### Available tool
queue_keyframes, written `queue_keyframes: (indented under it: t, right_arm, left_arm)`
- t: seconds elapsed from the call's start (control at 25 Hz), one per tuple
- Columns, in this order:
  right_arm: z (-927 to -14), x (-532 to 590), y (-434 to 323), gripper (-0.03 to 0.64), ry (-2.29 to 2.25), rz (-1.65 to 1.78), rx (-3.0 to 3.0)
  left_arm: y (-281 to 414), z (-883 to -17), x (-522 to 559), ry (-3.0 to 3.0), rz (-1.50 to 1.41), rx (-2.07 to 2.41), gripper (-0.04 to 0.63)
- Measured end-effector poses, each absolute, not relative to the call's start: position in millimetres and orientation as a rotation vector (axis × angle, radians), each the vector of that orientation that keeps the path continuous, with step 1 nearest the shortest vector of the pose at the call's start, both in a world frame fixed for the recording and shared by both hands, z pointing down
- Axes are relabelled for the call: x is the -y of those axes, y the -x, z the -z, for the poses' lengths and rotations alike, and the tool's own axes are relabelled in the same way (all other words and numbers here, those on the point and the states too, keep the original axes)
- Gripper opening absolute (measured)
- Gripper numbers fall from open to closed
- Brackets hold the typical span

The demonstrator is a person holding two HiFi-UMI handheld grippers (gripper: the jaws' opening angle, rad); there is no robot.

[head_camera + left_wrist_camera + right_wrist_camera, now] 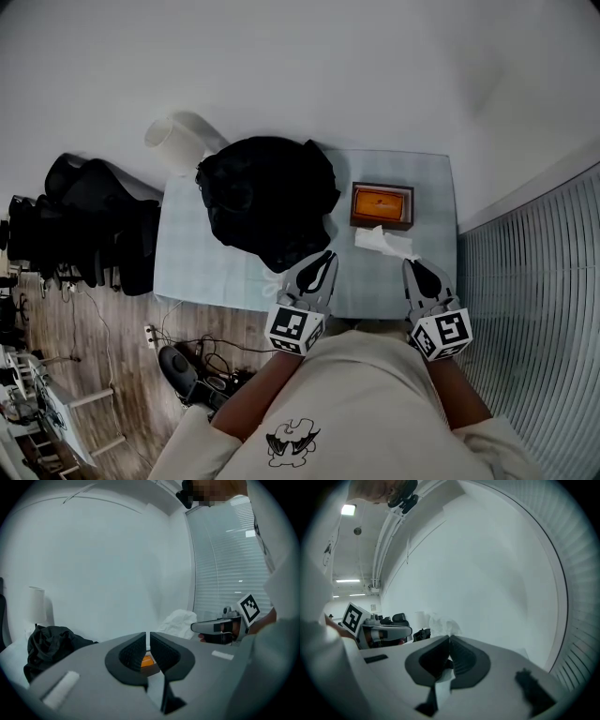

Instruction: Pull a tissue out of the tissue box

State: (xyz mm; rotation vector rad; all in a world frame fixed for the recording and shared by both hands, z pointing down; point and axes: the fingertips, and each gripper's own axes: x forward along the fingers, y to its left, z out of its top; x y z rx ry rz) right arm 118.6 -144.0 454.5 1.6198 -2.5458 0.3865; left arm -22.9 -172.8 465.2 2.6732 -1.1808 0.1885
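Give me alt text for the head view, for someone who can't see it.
The right gripper is shut on a white tissue beside the tissue box on a pale table. The left gripper, shut, is beside a black bundle.

tissue box (pixel 382 205): brown, orange top, lying flat | tissue (pixel 382 241): white, crumpled, out, just beside box

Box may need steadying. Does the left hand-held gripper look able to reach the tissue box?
Probably yes: bare table lies between the left hand-held gripper and tissue box; black bag sits aside.
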Motion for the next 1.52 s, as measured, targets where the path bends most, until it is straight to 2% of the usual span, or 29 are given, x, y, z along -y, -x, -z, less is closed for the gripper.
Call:
queue_keyframes:
  t: [1.52]
  right_arm:
    - [-457.5, 158.3, -119.3, 0.013, -1.648, -0.396, 2.503]
  left_arm:
    - [18.9, -471.6, 184.4, -2.638, -0.192, 1.177, 0.034]
